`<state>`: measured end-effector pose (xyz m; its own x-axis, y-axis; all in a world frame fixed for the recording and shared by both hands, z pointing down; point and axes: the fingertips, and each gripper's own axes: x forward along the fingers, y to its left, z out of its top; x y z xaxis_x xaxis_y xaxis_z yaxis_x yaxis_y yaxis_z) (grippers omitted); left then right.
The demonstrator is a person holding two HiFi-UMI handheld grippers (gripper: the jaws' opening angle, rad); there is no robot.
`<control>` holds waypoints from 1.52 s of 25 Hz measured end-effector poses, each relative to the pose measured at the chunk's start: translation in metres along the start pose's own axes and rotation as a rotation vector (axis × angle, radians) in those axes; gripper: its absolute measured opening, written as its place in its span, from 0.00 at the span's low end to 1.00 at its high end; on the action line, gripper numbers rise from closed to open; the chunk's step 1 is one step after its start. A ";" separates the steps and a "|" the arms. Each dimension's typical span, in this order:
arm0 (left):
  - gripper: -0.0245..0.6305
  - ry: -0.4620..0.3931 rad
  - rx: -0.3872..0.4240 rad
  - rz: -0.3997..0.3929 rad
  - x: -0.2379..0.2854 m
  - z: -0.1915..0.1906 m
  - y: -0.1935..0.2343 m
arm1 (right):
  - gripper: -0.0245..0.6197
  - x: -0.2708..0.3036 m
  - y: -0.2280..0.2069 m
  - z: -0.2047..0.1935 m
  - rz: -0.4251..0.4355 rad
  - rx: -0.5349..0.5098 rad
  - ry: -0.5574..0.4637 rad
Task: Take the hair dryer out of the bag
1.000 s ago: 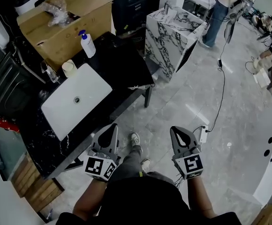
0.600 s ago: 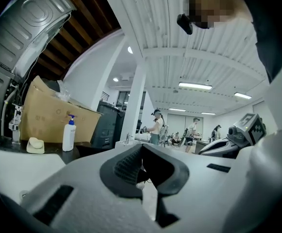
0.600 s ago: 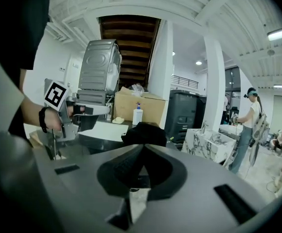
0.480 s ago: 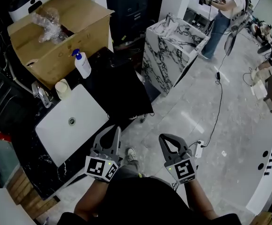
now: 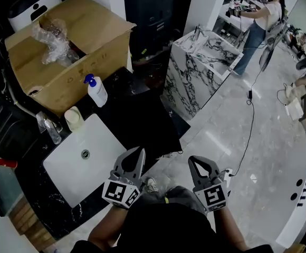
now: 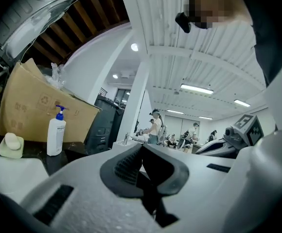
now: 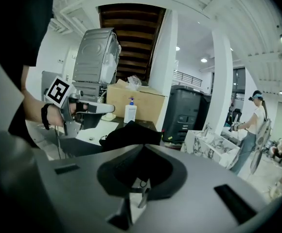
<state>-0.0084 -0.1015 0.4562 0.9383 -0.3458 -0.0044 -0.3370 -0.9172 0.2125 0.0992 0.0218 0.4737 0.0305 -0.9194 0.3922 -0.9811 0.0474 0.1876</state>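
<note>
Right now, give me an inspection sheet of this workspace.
Surface: black marbled counter with a white sink basin.
Job's things: black bag lying on the counter beside the basin; hair dryer not seen.
Clutter: pump bottle, pale cup, cardboard box with crumpled plastic on top.
Grippers: left gripper and right gripper both shut, empty.
Cables: floor cable running to a power strip.
Surroundings: marble-patterned cabinet; a person standing beyond it.
</note>
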 end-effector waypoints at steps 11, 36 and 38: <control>0.07 -0.018 -0.002 0.217 0.004 0.016 0.030 | 0.12 0.061 0.016 0.019 0.327 -0.158 -0.013; 0.07 0.044 -0.031 0.497 -0.040 -0.006 0.012 | 0.45 0.128 0.063 -0.078 0.779 -0.520 0.241; 0.07 0.044 -0.031 0.501 -0.040 -0.005 0.011 | 0.45 0.131 0.065 -0.081 0.809 -0.497 0.261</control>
<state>-0.0495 -0.0964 0.4637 0.6643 -0.7329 0.1466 -0.7451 -0.6341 0.2067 0.0549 -0.0636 0.6104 -0.5146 -0.4250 0.7447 -0.5343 0.8382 0.1091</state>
